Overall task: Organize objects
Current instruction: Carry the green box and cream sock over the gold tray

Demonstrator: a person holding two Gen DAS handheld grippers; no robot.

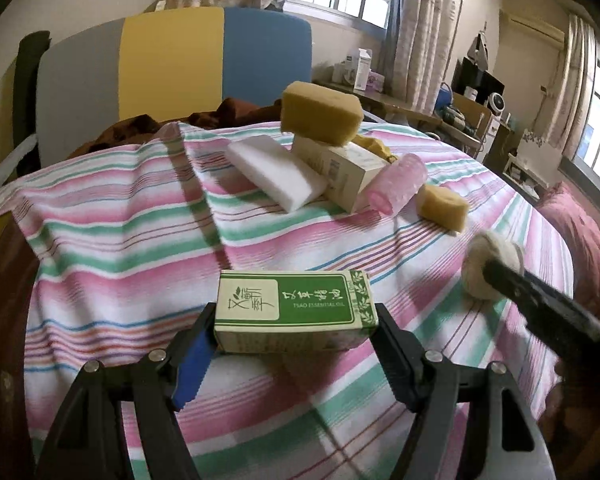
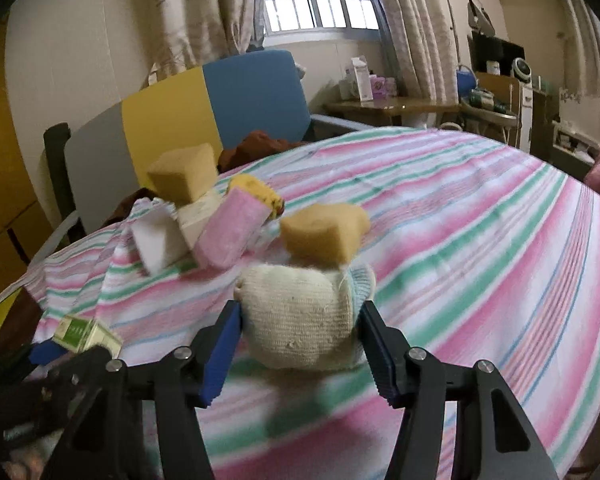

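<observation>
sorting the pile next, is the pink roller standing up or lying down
Lying down, tilted: the pink roller rests on its side, leaning against the cream box.

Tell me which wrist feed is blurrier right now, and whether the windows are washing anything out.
Right wrist view: motion-smeared, the rolled sock and striped sheet soft. Left wrist view: sharper, the green box lettering readable, only the right gripper blurred. Both: windows blown out, fisheye bends the bed edge.

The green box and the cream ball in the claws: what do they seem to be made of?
Green box: likely thin printed cardboard, slightly glossy, with sharp folded edges. Cream ball: looks like knitted fabric, perhaps a rolled sock; matte, with a visible ribbed weave.
</observation>
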